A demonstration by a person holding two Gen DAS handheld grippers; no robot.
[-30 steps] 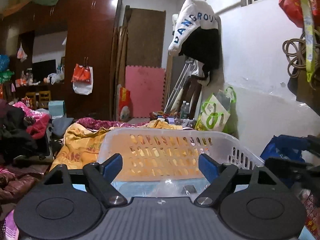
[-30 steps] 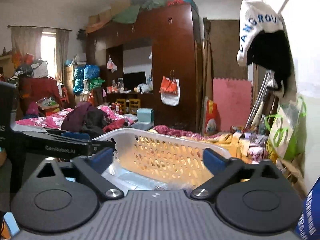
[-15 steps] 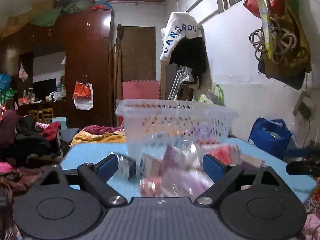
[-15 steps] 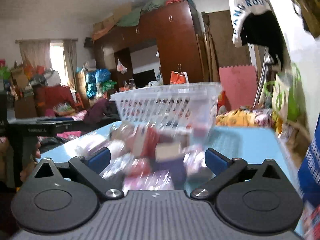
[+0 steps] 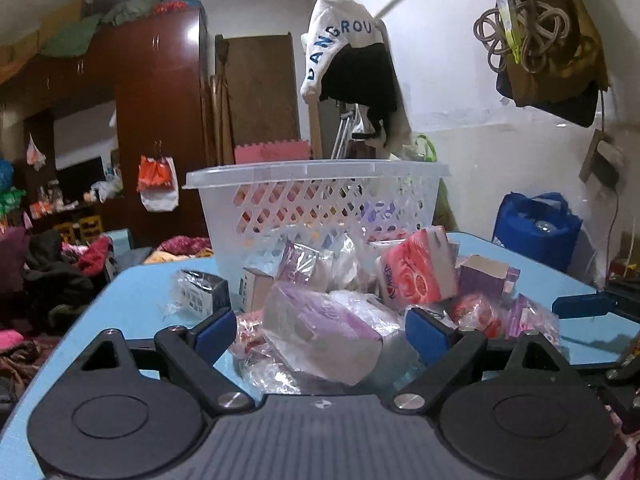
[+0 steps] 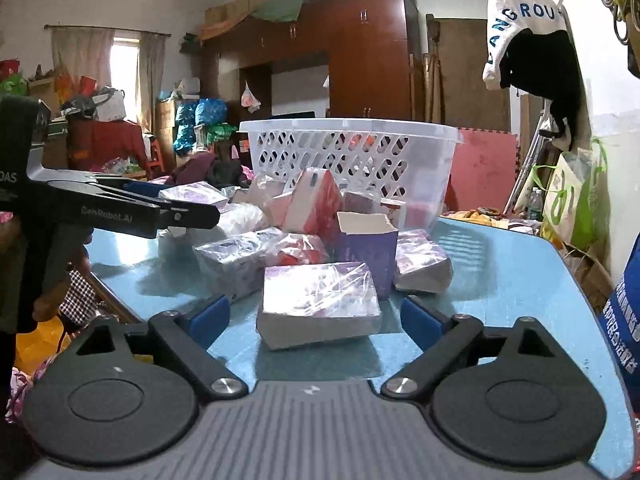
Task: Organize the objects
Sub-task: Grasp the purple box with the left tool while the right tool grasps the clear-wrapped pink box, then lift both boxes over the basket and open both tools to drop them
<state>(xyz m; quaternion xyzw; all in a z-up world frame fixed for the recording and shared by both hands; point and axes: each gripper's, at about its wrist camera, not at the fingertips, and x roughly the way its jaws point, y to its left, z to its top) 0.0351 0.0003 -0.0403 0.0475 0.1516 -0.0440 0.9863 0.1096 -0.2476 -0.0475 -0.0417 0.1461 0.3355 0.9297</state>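
Observation:
A white lattice basket (image 5: pixel 316 196) stands upright at the far side of the blue table (image 5: pixel 132 300); it also shows in the right wrist view (image 6: pixel 352 152). A heap of wrapped packs and small boxes lies in front of it: a pink tissue pack (image 5: pixel 416 272), a purple wrapped pack (image 5: pixel 320 332), an open purple box (image 6: pixel 366 248), a foil-wrapped pack (image 6: pixel 318 304). My left gripper (image 5: pixel 320 330) is open, its blue pads either side of the purple pack. My right gripper (image 6: pixel 316 318) is open around the foil-wrapped pack.
The left gripper's body (image 6: pixel 120 208) reaches in from the left in the right wrist view. A blue bag (image 5: pixel 536 228) stands right of the table by the white wall. A wardrobe (image 5: pixel 156 128) and piled clothes (image 5: pixel 52 268) lie beyond.
Both views dropped from looking into the basket to table level. The basket went from tilted to upright, and a heap of packs now lies on the table before it.

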